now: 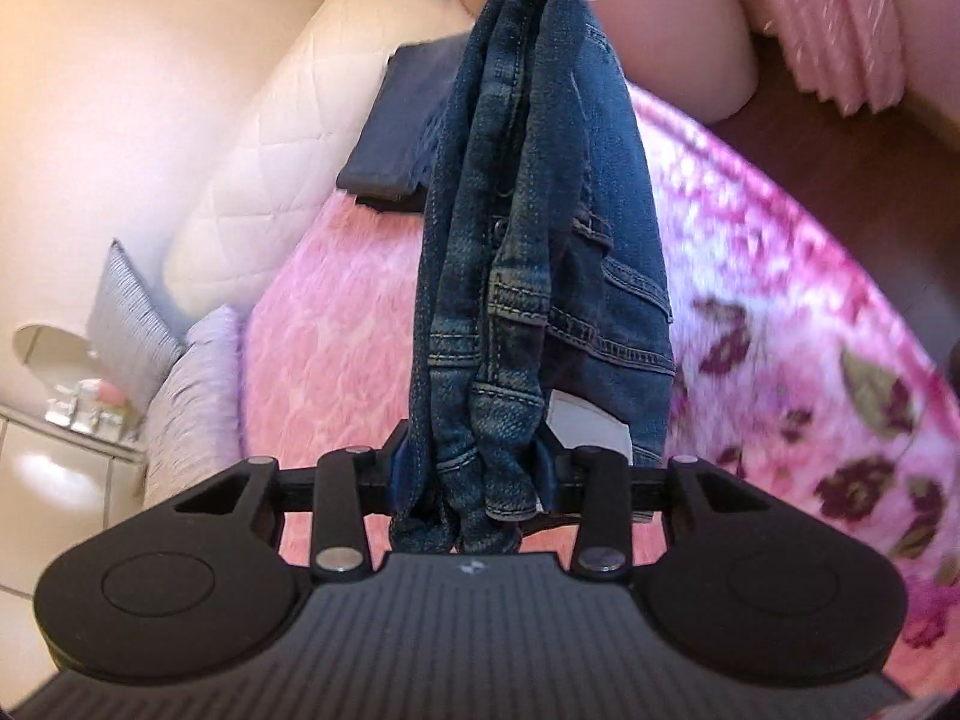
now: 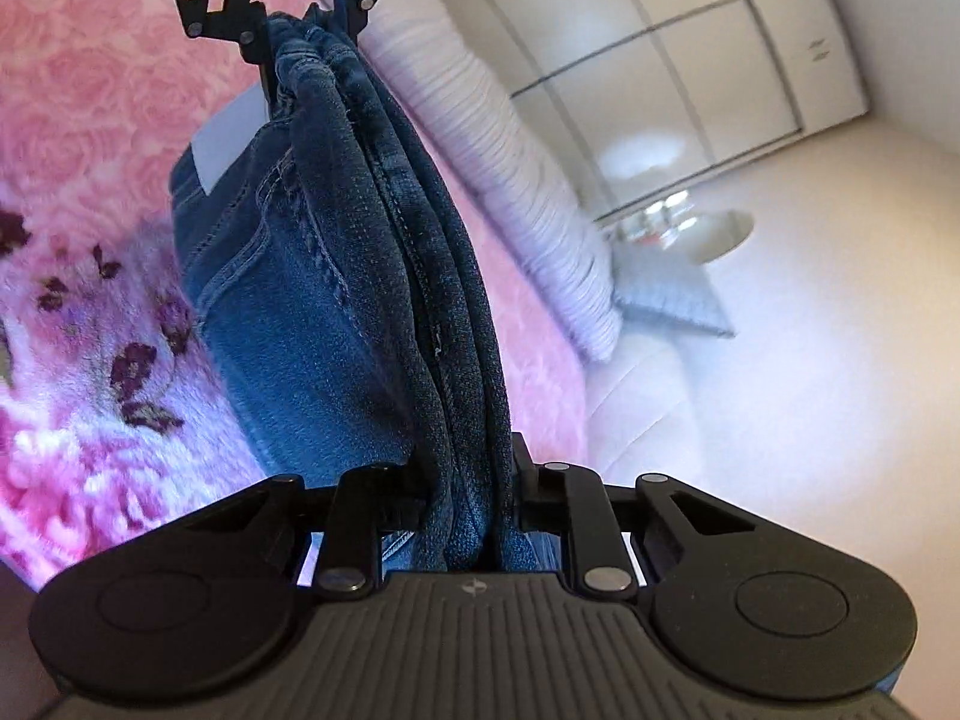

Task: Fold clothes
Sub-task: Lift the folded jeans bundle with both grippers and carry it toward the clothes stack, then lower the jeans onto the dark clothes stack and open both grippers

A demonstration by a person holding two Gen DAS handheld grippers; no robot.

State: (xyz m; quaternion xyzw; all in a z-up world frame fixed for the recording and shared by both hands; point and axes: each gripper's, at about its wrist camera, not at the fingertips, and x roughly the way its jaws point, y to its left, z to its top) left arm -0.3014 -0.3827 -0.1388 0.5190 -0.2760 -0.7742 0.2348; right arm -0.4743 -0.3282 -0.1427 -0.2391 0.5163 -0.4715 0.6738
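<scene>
No text, brand, number or sign could be read in either view. The white patch (image 1: 591, 426) on the jeans (image 1: 606, 228), just beyond the left tongs (image 1: 474, 468), was blank as seen. A small pale mark (image 2: 474, 588) on the ribbed housing behind the right tongs (image 2: 465, 498) was too small to make out.

The bunched jeans (image 1: 534, 228) hide both pairs of gripper fingers where the denim is clamped, and they cover part of a folded dark garment (image 1: 390, 132) on the bed. Small objects on a round mirrored tray (image 2: 690, 228) are too blurred to identify. The flowered pink blanket (image 1: 810, 312) is smeared.
</scene>
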